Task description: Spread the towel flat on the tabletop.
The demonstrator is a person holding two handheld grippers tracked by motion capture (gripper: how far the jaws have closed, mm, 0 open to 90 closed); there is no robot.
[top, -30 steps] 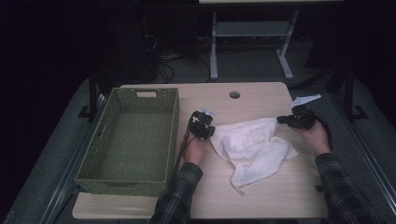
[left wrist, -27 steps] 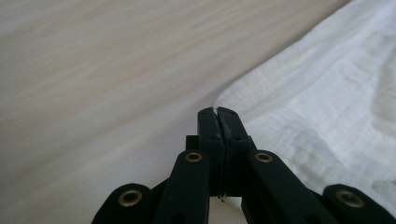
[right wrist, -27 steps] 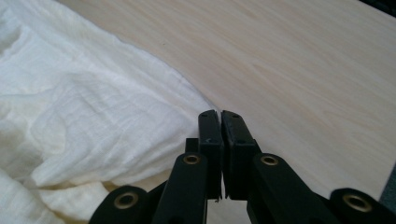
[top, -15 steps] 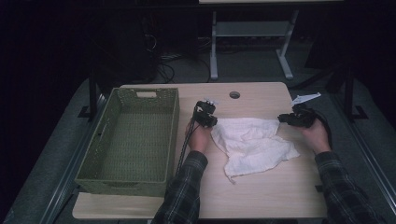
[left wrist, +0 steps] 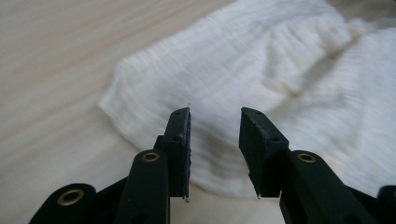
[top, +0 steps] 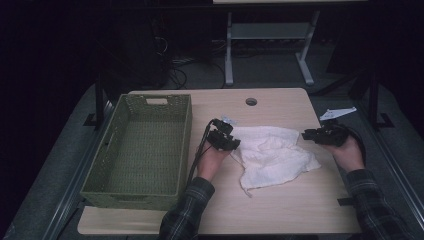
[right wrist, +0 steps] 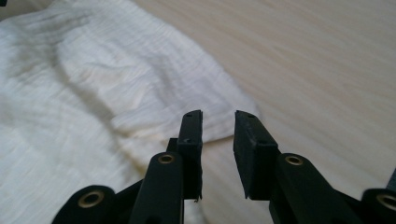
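A crumpled white cloth (top: 272, 152) lies on the wooden table (top: 280, 205) between my two hands. My left gripper (top: 227, 137) hovers at the cloth's left edge. Its jaws stand open over the cloth (left wrist: 261, 70) with nothing between them (left wrist: 215, 116). At the cloth's right corner sits my right gripper (top: 312, 135), likewise open. Its jaws (right wrist: 218, 119) straddle the corner of the cloth (right wrist: 116, 93) without pinching it.
A green woven basket (top: 110, 187) stands empty on the left part of the table. A cable hole (top: 251, 101) is near the far edge. A white three-cornered plate (top: 337, 113) rides above the right gripper. A metal stand (top: 270, 32) is on the floor beyond.
Both hands have drawn the cloth toward the far side and spread it wider. The left gripper has moved slightly right and back; the cloth's shape is flatter now.
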